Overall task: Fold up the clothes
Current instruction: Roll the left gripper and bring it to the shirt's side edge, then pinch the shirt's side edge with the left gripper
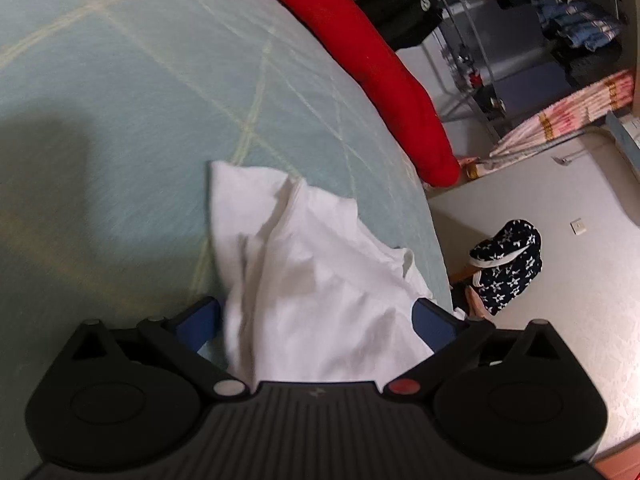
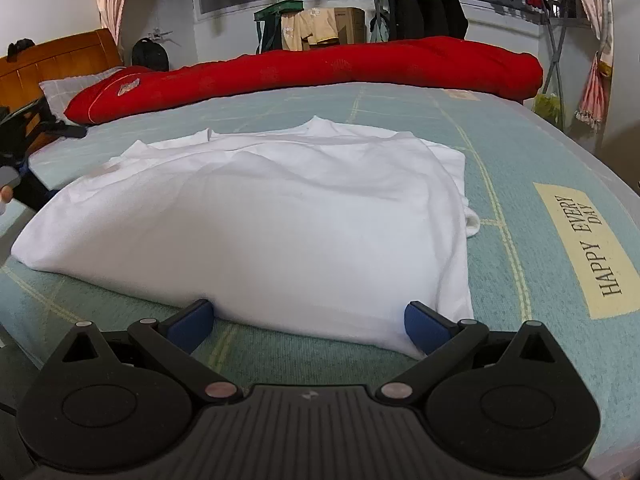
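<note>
**White shirt lying partly folded on a bed, both tongs at its edge**

A wide bed with a pale green woven cover [image 2: 520, 152], crossed by cream lines, fills both views. Along its far side lies a long red padded bolster [image 2: 320, 68]. Spread on the cover is a white cotton shirt [image 2: 260, 216], one layer doubled over another with its edges roughly matched, a judgement of some folding done and more left.

The right tongs [image 2: 306, 322] stand wide apart at the shirt's near edge, resting low on the cover, gripping nothing. The left tongs [image 1: 318, 320] also stand wide, with rumpled white cloth lying between them at the bed's edge, not pinched.

Beyond are a drying rack hung with dark jackets [image 2: 424, 12], pink patterned curtains [image 2: 592, 92] and a pale floor with a star-printed navy slipper [image 1: 508, 264].
</note>
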